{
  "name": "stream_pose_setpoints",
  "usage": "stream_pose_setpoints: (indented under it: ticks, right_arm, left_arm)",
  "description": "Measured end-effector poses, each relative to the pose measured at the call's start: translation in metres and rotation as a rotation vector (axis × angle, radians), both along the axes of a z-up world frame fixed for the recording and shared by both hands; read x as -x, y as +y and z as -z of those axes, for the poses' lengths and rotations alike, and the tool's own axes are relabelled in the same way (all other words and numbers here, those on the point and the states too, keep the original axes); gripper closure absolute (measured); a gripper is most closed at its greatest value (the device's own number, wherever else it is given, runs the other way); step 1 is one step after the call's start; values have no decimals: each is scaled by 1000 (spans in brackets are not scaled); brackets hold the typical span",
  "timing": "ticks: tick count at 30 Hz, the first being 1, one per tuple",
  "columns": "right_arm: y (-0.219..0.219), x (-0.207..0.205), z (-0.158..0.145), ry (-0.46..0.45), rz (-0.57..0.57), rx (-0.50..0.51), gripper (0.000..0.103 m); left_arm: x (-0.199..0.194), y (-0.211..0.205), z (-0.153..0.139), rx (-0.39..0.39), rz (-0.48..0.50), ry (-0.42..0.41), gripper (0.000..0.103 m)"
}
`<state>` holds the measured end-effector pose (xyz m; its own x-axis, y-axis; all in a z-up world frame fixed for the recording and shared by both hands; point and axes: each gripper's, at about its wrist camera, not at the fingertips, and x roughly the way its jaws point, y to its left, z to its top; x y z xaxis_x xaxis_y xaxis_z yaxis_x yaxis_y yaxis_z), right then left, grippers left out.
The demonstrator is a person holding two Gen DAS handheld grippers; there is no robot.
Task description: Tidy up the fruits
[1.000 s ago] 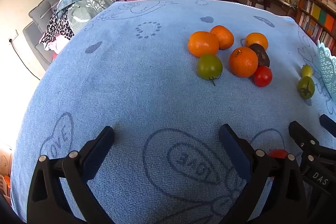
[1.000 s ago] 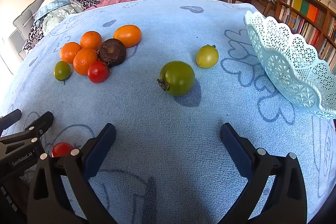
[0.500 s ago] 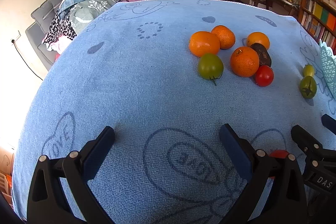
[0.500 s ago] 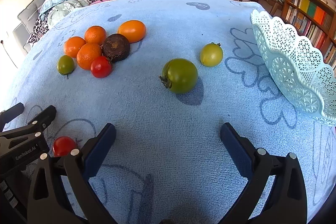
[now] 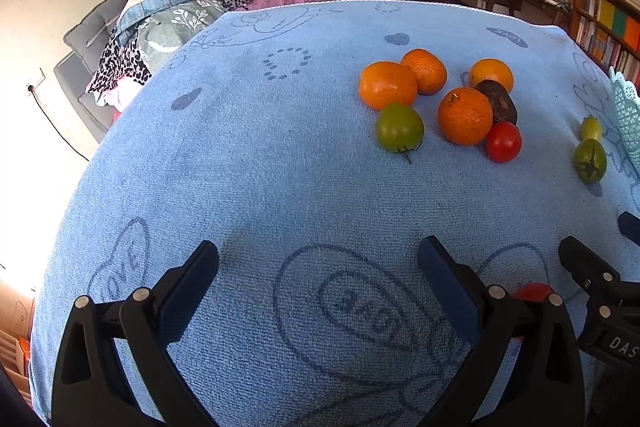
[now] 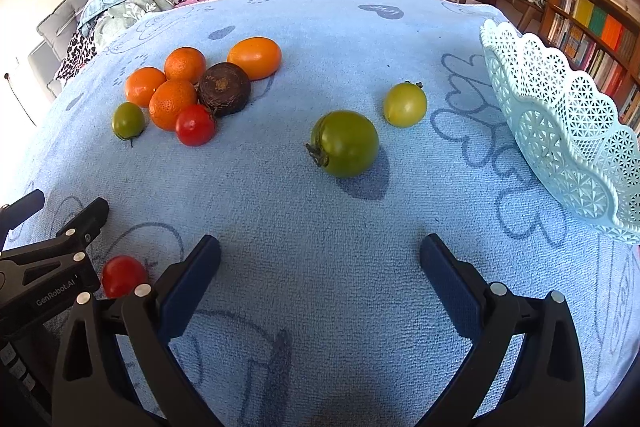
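fruit cluster (image 6: 188, 95) far left on cloth (image 6: 320, 227), two tomatoes (image 6: 346, 143) centre, basket (image 6: 560, 131) right

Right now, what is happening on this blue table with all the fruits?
A person holds two tongs over the blue cloth to sort fruit, but nothing is picked up yet. The left tongs and the right tongs are both open and empty. The big green tomato lies just ahead of the right tongs, a yellow tomato beyond it. The white lace basket stands at the right; no fruit shows in it.
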<state>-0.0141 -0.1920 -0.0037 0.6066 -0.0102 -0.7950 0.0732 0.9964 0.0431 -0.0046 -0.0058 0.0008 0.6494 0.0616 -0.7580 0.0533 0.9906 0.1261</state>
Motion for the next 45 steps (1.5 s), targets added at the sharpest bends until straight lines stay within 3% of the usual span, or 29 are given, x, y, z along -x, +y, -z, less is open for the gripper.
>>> stream_pose_setpoints:
  ticks: [22,35,41,45]
  right_arm:
    - [-1,2,0,-16,-4,-10,2]
    - [-11,11,-6,-73,9,-87,2]
    - [-28,22,-12,-130,60,-154,2]
    - [-33,26,-15,-145,78,-173,2]
  left_arm:
    - [-1,4,0,35,0,11,5]
    - [0,5,-2,67,14,11,5]
    - [2,13,-7,123,29,0,5]
    - [11,17,-17,166,51,-59,5]
